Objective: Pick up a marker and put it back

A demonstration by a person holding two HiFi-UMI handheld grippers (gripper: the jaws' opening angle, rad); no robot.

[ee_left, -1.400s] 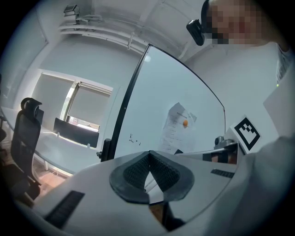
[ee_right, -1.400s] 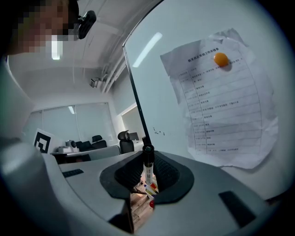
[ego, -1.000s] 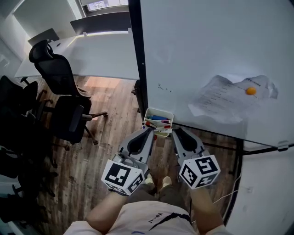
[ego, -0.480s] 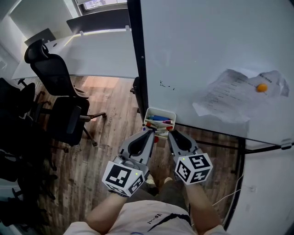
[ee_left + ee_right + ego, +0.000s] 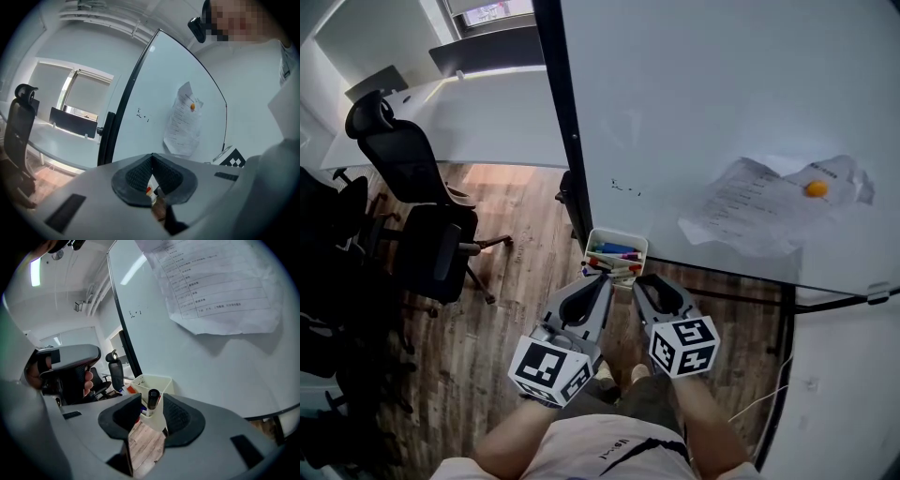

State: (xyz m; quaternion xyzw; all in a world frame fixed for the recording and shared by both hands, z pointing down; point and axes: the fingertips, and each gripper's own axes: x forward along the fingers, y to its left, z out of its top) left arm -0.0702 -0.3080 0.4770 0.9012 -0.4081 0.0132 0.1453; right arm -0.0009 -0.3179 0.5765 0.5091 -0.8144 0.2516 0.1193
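Hidden: black-capped marker (image 5: 153, 397) stands in the white tray (image 5: 159, 380); barrel below the cap not visible.
Right gripper (image 5: 638, 280): fingers (image 5: 176, 416) opening, marker between them, apparently untouched.
Left gripper (image 5: 152, 158): fingers together, empty.
Change: right gripper closer to left than a second ago.

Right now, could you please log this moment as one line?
phase: release | right tongs: opening around black-capped marker in white tray | left tongs: shut, empty
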